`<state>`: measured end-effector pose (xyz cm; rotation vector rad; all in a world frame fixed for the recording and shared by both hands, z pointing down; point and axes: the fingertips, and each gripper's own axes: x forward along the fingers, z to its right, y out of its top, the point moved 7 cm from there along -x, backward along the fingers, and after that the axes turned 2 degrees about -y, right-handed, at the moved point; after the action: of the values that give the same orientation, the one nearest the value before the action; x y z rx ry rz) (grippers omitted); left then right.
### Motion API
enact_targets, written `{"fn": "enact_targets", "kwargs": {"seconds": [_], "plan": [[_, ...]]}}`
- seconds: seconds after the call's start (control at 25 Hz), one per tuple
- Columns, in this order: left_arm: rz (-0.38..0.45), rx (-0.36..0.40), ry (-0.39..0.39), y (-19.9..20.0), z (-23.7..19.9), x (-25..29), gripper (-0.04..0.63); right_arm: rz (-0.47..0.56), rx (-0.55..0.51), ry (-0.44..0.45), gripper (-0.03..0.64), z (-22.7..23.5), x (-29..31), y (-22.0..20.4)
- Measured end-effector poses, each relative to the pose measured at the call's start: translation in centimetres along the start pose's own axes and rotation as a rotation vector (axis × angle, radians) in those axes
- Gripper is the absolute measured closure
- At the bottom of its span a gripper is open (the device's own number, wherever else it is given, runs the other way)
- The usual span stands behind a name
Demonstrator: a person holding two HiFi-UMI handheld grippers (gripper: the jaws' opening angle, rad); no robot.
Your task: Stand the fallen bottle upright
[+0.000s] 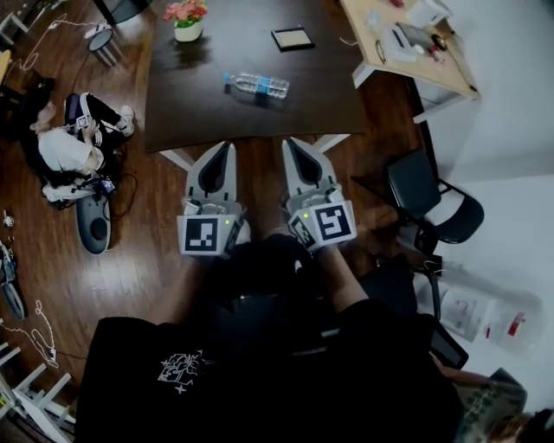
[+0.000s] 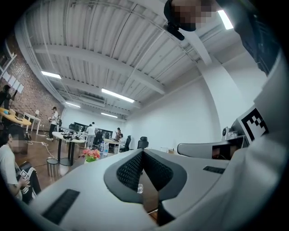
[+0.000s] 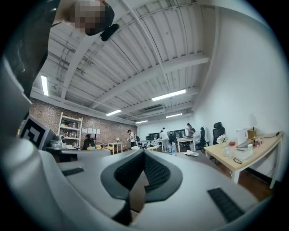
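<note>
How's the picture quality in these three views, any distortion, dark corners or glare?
Head view: dim, with darkened corners and bowed edges, yet the bottle on the dark table reads clearly. Left gripper view: strong fisheye, black rim, ceiling strip lights bright without washing out. Right gripper view: same fisheye; the right gripper fills the lower half.

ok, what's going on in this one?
A person holds a gripper in each hand. The left gripper and right gripper sit side by side, both shut and empty, pointed at the dark table. The water bottle lies on its side on it, and neither gripper has reached it. A flower pot stands at the far edge.
</note>
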<state>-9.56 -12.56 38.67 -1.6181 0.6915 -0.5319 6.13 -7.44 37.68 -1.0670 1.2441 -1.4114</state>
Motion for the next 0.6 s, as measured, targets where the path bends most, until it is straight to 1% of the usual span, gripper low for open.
{"fn": "enact_targets", "kwargs": {"seconds": [0.24,0.36,0.52,0.6], "plan": [[0.005,-0.009,0.022,-0.6,-2.6,1.5,0.597,-0.041,-0.016,0.011,0.603,1.4,4.4,-1.0],[-0.01,-0.007,0.048,-0.9,-3.2,1.9,0.597,-0.059,-0.042,0.031,0.603,2.7,6.5,-1.4],[-0.049,0.008,0.079,-1.2,-4.2,3.3,0.597,-0.043,-0.045,0.054,0.601,4.7,9.6,-1.7],[-0.063,0.008,0.104,-1.4,-4.8,4.2,0.597,-0.055,-0.059,0.071,0.601,5.9,11.4,-2.4]]}}
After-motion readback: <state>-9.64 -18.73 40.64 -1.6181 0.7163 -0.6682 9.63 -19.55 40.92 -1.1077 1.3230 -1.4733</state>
